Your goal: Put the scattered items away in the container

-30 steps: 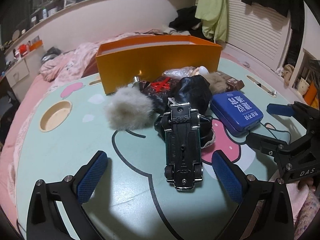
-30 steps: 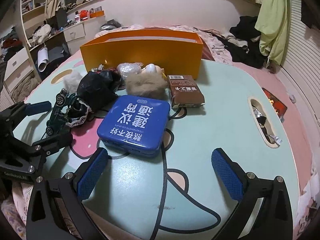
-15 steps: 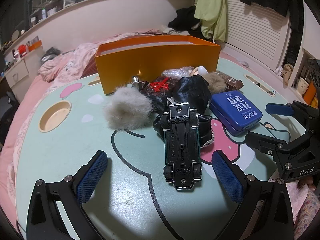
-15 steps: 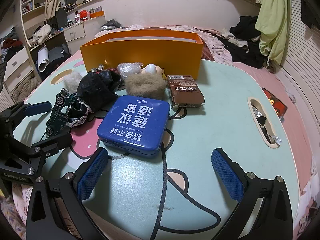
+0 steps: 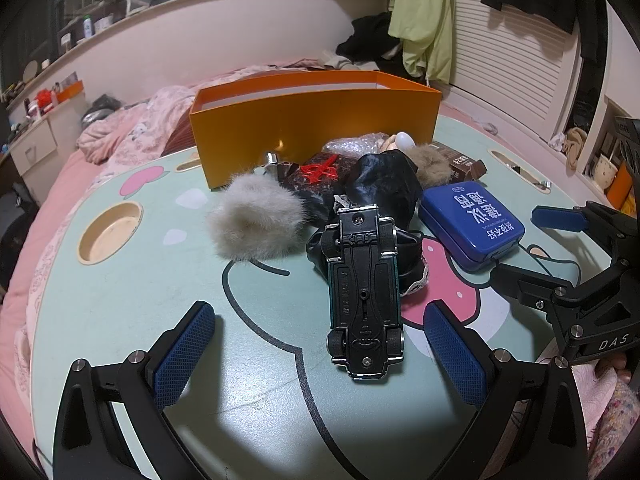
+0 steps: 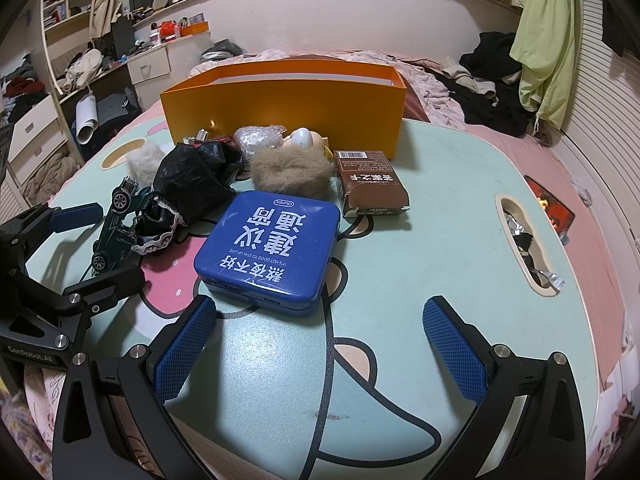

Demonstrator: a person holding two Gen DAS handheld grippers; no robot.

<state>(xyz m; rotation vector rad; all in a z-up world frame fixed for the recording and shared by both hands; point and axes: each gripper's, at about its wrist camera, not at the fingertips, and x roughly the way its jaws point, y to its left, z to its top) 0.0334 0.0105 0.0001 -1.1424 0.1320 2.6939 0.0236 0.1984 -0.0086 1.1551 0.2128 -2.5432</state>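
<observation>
left gripper (image 5: 316, 344): spread wide, empty, straddling toy car (image 5: 364, 288) lying wheels-up on table (image 5: 120, 300). right gripper (image 6: 320, 340): spread wide, empty, just short of blue tin (image 6: 272, 248). orange box (image 6: 284, 100): upright behind the clutter.

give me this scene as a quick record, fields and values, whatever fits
surface: cartoon-print table
container: orange box, open top, at the far edge; contents hidden
toy car: upside down, nearest the left hand-held gripper
blue tin: lid shut, in front of the right hand-held gripper
brown carton: lying flat beside the tin
other items: black bag, two fur tufts, egg-shaped toy
grippers: both open, holding nothing
progress: items on the table, outside the box
</observation>
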